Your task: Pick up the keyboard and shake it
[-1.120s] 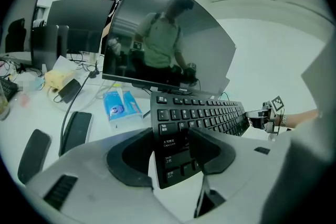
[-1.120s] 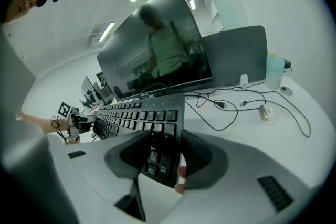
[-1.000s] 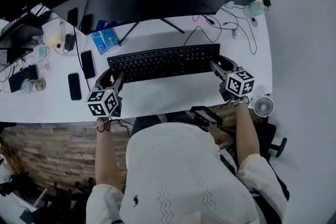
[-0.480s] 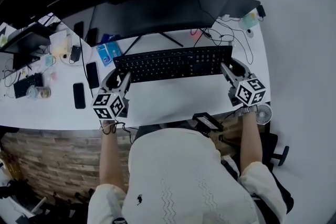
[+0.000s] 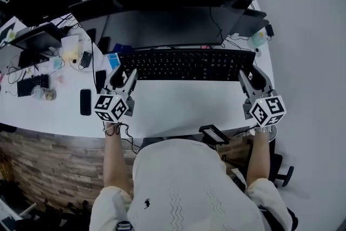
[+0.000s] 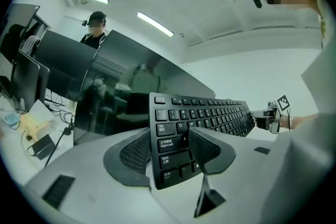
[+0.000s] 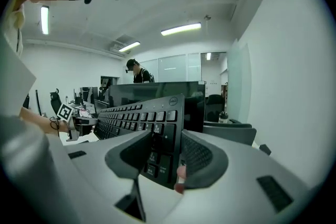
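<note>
A long black keyboard (image 5: 188,64) hangs in the air above the white desk (image 5: 184,105), in front of the monitor. My left gripper (image 5: 123,79) is shut on its left end (image 6: 170,144), the pads pressing top and underside. My right gripper (image 5: 253,79) is shut on its right end (image 7: 163,139). In the left gripper view the keyboard runs away to the right toward the other gripper (image 6: 268,117). The right gripper view shows it stretching left toward the left gripper (image 7: 71,122). Both views show the keys tilted up on edge.
A wide dark monitor (image 5: 162,16) stands just behind the keyboard. Phones (image 5: 85,101), a blue packet (image 5: 113,60) and cables lie on the desk's left part. A small fan (image 5: 270,130) sits by the desk's right edge. Another person (image 7: 137,72) stands across the room.
Both grippers have lifted the keyboard off the desk and carried it up and toward the monitor. It now covers the monitor's stand.
</note>
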`<state>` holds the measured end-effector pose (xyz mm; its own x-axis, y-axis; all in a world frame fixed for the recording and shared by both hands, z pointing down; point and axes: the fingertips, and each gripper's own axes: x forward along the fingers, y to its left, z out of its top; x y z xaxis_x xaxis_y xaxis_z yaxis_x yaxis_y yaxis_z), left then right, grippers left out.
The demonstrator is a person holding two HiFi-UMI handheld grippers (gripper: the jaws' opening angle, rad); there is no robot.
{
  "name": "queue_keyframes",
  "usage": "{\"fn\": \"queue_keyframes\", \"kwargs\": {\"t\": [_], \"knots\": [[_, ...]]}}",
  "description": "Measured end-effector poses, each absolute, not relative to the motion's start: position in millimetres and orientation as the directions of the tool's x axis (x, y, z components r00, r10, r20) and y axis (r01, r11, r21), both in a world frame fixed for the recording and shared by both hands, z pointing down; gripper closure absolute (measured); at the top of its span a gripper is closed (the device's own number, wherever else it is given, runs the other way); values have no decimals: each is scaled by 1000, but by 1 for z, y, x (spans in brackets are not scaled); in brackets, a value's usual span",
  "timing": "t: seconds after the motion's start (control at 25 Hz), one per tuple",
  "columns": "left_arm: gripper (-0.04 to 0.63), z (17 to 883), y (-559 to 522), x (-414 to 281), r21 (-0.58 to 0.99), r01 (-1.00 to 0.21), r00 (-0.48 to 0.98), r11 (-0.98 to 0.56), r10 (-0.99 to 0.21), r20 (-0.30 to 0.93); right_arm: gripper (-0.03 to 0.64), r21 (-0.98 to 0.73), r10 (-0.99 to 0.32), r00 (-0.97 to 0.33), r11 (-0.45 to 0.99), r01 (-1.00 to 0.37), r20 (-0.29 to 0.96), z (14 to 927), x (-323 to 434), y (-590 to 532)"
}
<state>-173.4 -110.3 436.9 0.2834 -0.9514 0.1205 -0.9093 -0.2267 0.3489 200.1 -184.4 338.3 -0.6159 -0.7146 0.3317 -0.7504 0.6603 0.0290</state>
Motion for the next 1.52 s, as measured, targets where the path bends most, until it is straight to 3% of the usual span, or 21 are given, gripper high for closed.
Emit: {"fn": "queue_keyframes", "kwargs": {"t": [0.28,0.48,0.72,0.84,1.36,1.52], "knots": [[382,419,-108,-177,356,-888,308,-291,-951,-10,440,147,-779,-601,626,-766,182,291,195,-146],[382,424,-109,-174,362,-887,302,-288,-953,-17,442,157,-792,-579,608,-778,195,294,198,-148],[382,410,-103,-175,384,-867,306,-317,-948,-91,443,240,-786,-609,614,-752,103,263,193,-123],[382,421,-106,-176,399,-866,300,-301,-952,-68,443,231,-796,-589,605,-762,142,273,191,-130],[382,405,-95,-188,394,-874,263,-284,-959,-109,445,261,-770,-635,626,-735,60,252,179,-117],[382,408,-97,-184,372,-888,272,-269,-961,-46,446,196,-780,-614,625,-756,119,272,187,-128]]}}
